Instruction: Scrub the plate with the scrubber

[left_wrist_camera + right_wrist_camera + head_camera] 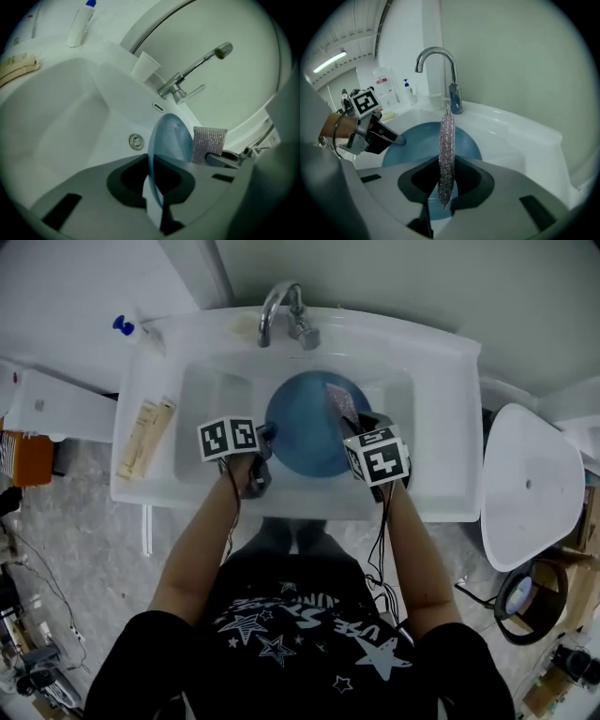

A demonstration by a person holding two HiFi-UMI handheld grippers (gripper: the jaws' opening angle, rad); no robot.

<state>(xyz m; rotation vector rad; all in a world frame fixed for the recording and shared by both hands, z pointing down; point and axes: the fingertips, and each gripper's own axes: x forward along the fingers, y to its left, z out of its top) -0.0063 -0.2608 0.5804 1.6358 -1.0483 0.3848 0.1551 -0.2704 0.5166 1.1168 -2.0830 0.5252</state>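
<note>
Left tongs (266,436) clamping plate (305,437), right tongs (362,418) pinching scrubber (341,401) (both angled down over sink (436,367))

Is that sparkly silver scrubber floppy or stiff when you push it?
Probably bendy: the thin silvery mesh scrubber is pinched flat by the right tool. Yet it stands upright above the tool, so likely somewhat springy.
</note>
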